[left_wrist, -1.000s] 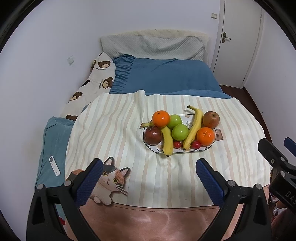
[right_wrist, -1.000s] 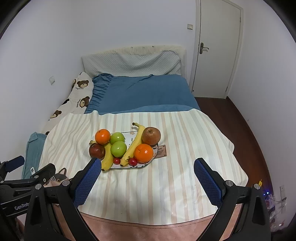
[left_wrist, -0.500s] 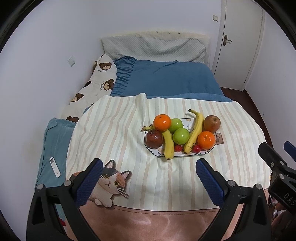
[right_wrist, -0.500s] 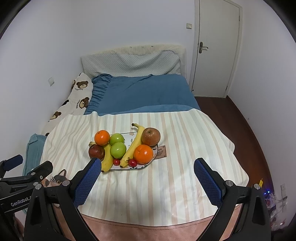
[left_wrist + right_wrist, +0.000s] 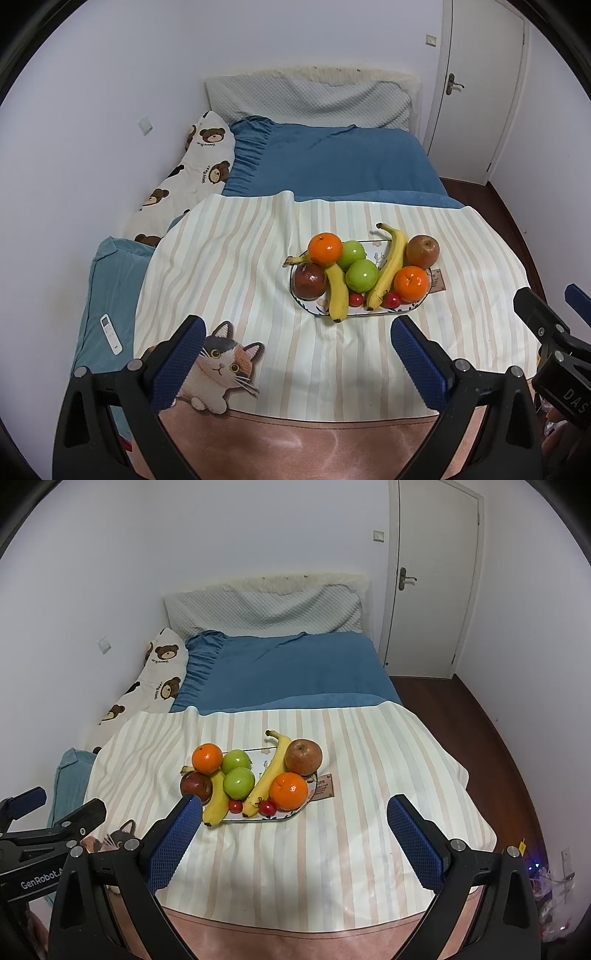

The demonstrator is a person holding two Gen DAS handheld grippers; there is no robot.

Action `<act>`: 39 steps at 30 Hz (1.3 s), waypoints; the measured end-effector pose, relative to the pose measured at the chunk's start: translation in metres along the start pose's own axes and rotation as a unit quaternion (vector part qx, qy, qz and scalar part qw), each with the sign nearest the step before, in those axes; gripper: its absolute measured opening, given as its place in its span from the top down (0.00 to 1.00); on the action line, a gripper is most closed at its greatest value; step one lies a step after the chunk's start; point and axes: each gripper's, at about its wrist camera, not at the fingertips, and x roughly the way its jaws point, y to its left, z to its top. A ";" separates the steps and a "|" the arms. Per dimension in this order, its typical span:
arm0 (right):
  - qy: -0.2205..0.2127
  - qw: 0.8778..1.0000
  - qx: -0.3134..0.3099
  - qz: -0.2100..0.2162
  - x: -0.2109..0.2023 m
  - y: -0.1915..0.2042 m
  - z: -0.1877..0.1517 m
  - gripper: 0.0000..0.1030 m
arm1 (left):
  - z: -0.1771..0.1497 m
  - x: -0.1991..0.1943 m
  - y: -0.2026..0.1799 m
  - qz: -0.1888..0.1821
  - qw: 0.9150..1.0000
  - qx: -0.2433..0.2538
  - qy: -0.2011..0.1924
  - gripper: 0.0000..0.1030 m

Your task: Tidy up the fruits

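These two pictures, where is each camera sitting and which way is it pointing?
Left wrist view: rides the left gripper, facing up the bed at the fruit plate; its open jaws show, the right gripper at the right edge.
Right wrist view: rides the right gripper, facing likewise; open jaws, the left gripper at the left edge.
Shared: plate, striped blanket, door.

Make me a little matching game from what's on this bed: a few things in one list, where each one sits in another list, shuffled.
Things:
1. remote control
2. dark red apple
3. cat picture
4. bear-print pillow

Places:
A. printed on the striped blanket's near left corner
B. against the left wall, beside the blue sheet
C. on the teal cushion, left of the blanket
D. at the left end of the fruit plate

Pairs: 1-C, 2-D, 3-A, 4-B
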 end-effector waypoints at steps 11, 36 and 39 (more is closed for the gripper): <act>0.001 1.000 0.001 0.001 -0.003 0.001 0.000 0.01 | -0.001 -0.003 0.001 0.003 1.000 -0.002 -0.001 0.00; -0.001 1.000 0.000 0.001 -0.005 0.001 -0.001 0.01 | 0.000 -0.007 0.001 0.002 1.000 0.000 -0.004 0.00; 0.000 1.000 0.000 0.001 -0.005 0.001 -0.001 0.01 | 0.000 -0.006 0.001 0.002 1.000 0.000 -0.004 0.00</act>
